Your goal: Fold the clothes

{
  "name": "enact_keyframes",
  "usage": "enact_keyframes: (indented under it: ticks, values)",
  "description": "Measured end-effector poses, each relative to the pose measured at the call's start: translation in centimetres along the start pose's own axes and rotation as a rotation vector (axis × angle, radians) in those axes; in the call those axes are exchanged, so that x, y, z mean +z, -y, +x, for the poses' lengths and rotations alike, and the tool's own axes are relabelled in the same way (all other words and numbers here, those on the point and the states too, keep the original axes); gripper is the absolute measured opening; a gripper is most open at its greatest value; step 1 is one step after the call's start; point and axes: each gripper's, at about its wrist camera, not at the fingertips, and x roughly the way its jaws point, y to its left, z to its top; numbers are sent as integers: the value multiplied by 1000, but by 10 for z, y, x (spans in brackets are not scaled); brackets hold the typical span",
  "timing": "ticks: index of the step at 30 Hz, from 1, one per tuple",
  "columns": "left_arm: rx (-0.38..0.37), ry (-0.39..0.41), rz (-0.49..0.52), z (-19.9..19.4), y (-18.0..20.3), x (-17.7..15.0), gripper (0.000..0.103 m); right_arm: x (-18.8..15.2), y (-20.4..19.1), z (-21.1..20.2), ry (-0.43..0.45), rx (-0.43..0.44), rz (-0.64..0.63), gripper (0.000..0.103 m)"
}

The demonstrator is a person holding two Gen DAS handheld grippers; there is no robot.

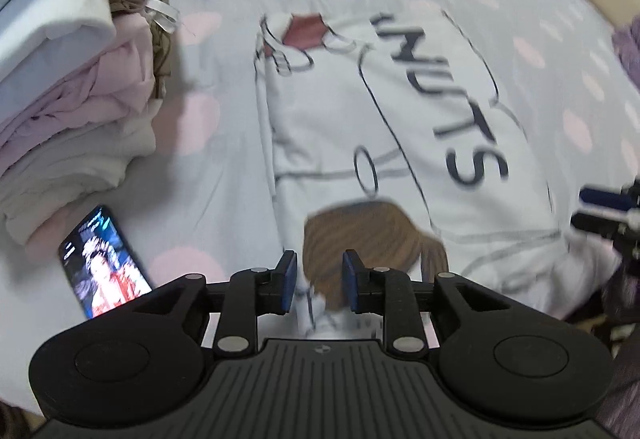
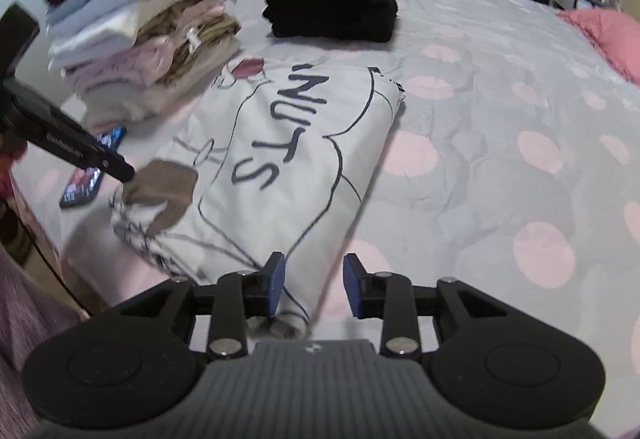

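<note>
A white printed shirt (image 1: 400,127) lies folded into a long panel on the bed, with dark lettering and a brown cartoon print facing up. My left gripper (image 1: 320,281) hovers just above its near edge over the brown print, jaws apart and pressing on nothing. In the right wrist view the same shirt (image 2: 280,167) runs away from me. My right gripper (image 2: 314,285) is open over its near right corner, the cloth lying loose by the left finger. The left gripper (image 2: 128,173) shows there as a dark arm at the shirt's left side. The right gripper (image 1: 608,211) peeks in at the left view's edge.
A tall stack of folded clothes (image 2: 152,39) stands left of the shirt, with a lit phone (image 2: 86,183) lying at its foot. A folded black garment (image 2: 332,3) sits behind. A pink pillow (image 2: 608,35) lies far right on the grey dotted bed cover (image 2: 500,159).
</note>
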Motion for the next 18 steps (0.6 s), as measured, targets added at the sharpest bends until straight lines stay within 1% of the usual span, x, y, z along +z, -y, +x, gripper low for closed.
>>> enact_keyframes:
  ticks: [2, 3, 5, 9, 11, 13, 15, 16, 18]
  values:
    - [-12, 27, -27, 9, -5, 4, 32, 6, 3, 4, 8, 11, 43, 40]
    - [-8, 33, -40, 14, -8, 7, 35, 11, 4, 6, 16, 10, 63, 42]
    - [1, 46, -67, 25, -15, 14, 39, 19, 9, 12, 31, 2, 101, 44]
    - [-11, 63, -133, 43, -26, 28, 40, 32, 25, 30, 38, 1, 217, 44]
    - [-34, 73, -156, 52, -31, 33, 40, 35, 37, 41, 35, 24, 291, 44]
    - [-45, 79, -171, 61, -35, 35, 43, 35, 49, 52, 34, 52, 357, 45]
    - [-58, 91, -178, 68, -39, 35, 51, 35, 59, 62, 31, 71, 414, 53]
    - [-65, 99, -180, 71, -40, 34, 52, 35, 63, 67, 26, 79, 436, 54]
    - [-80, 117, -182, 76, -41, 33, 59, 35, 68, 78, 17, 104, 465, 55]
